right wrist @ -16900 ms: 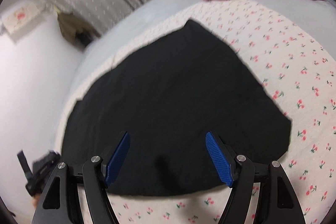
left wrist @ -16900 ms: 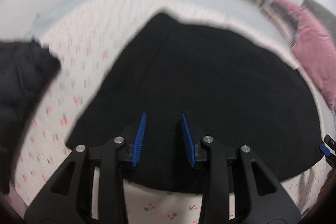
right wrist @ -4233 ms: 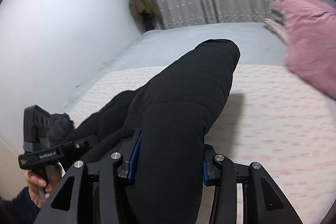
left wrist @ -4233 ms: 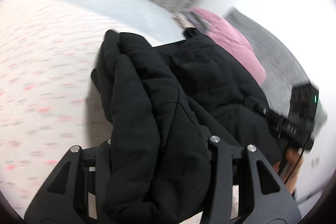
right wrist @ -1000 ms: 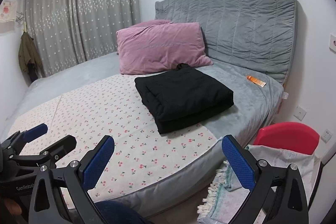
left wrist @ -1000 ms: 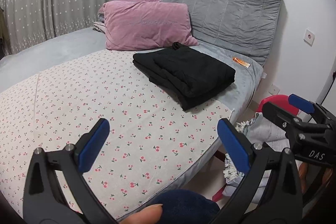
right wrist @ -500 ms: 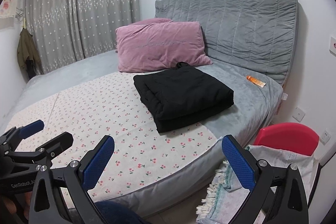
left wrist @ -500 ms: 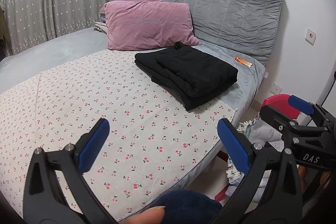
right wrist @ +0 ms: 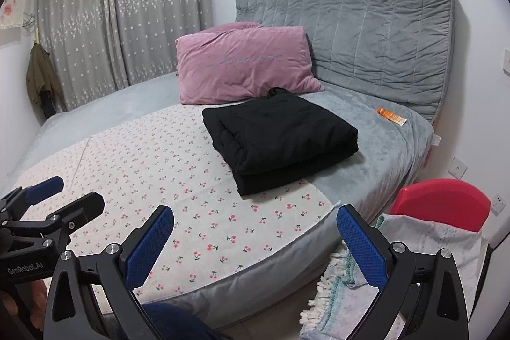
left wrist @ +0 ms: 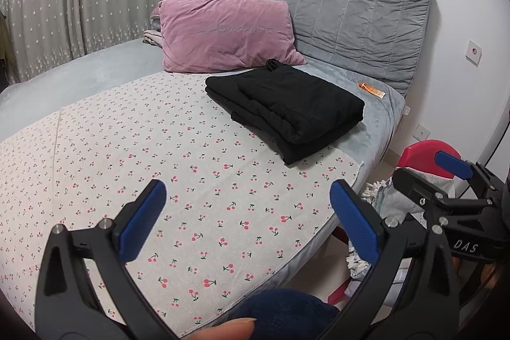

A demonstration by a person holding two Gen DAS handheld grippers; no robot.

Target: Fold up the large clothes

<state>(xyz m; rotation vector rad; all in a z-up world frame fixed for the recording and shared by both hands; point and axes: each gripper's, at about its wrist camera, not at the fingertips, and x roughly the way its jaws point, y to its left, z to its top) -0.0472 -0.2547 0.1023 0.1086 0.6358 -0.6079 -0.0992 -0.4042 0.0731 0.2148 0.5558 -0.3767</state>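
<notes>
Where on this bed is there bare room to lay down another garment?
The cherry-print sheet lies bare between the folded black clothes and the near edge. The grey blanket left of the pink pillow is free too. It is crowded between pillow, clothes and orange tube.

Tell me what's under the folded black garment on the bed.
The folded black garment lies partly on the cherry-print sheet, partly on the grey blanket. Whatever sits directly beneath it is covered.

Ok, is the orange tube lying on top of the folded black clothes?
No, the orange tube lies on the grey bed cover near the headboard, apart from the folded black clothes.
</notes>
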